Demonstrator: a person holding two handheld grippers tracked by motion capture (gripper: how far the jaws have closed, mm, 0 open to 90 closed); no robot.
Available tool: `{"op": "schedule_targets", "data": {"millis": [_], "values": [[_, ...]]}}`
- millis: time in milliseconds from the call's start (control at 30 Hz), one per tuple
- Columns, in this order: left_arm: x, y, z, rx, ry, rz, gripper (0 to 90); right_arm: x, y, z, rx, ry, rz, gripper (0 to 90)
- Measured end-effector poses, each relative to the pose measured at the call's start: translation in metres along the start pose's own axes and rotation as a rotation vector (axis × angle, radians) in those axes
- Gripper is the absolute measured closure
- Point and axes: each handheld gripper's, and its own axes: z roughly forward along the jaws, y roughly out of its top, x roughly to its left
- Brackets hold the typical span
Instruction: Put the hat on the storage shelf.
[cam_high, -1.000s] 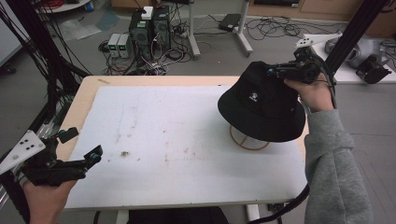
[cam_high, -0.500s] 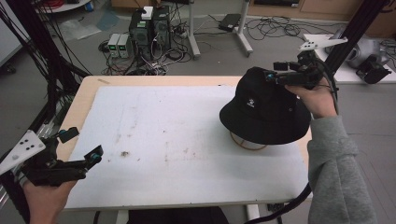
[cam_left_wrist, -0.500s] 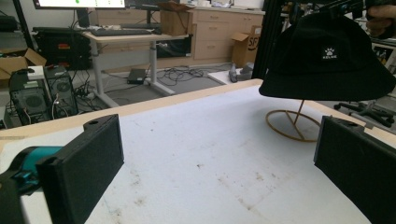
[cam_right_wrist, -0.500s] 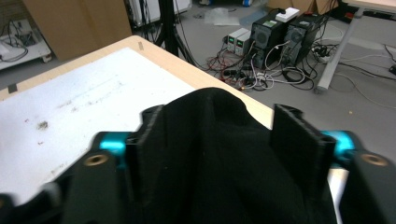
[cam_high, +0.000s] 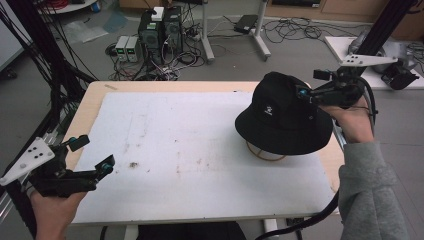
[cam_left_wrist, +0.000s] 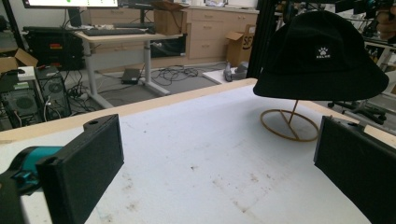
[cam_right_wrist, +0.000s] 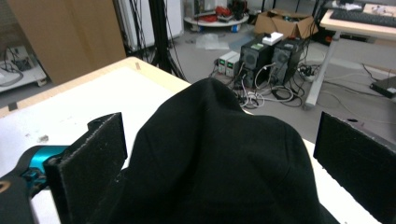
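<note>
A black bucket hat (cam_high: 282, 117) with a small white logo sits level on a thin wire stand (cam_high: 265, 152) at the right side of the table. My right gripper (cam_high: 310, 84) is at the hat's upper right, open. In the right gripper view its jaws stand wide apart on either side of the hat's crown (cam_right_wrist: 219, 158) without touching it. My left gripper (cam_high: 92, 153) hovers open at the near left corner with nothing between its jaws. The left gripper view looks across the mat at the hat (cam_left_wrist: 322, 56) and the stand's ring base (cam_left_wrist: 289, 125).
A white mat (cam_high: 200, 150) covers most of the wooden table, with small dark specks left of centre. Computer towers (cam_high: 155, 30) and cables lie on the floor beyond the far edge. Black frame posts (cam_high: 40, 75) rise at the left.
The hat went from tilted in the right gripper's hold to level on the stand. The right gripper has let go and drawn back to the right. The left gripper has stayed put.
</note>
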Motion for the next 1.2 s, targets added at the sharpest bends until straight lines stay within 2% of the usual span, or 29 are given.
{"op": "schedule_targets", "data": {"millis": [100,167,300,500,600,700,900,1133,1200], "values": [[0.000,0.001,0.003,0.001,-0.006,0.000,1.8,0.005,-0.007,-0.006,-0.030,0.003,0.008,1.7],[0.000,0.001,0.005,0.002,-0.010,0.000,1.8,0.009,-0.010,-0.009,-0.036,-0.001,-0.004,1.8],[-0.001,0.001,0.008,0.003,-0.015,0.000,1.8,0.016,-0.017,-0.014,-0.057,-0.002,0.012,1.7],[-0.003,0.002,0.009,0.002,-0.023,0.005,1.8,0.026,-0.029,-0.022,-0.069,-0.005,-0.004,1.7],[-0.004,0.003,0.009,0.003,-0.024,0.008,1.8,0.032,-0.037,-0.027,-0.098,0.007,-0.010,1.7],[-0.006,0.003,0.010,0.001,-0.031,0.013,1.8,0.038,-0.047,-0.032,-0.117,0.006,-0.004,1.7],[-0.009,0.004,0.011,-0.002,-0.035,0.019,1.8,0.047,-0.066,-0.041,-0.155,-0.027,0.017,1.7],[-0.008,0.006,0.010,-0.011,-0.029,0.020,1.8,0.056,-0.085,-0.044,-0.185,-0.012,0.035,1.7],[-0.008,0.006,0.010,-0.014,-0.029,0.020,1.8,0.056,-0.087,-0.041,-0.172,-0.011,0.051,1.7]]}}
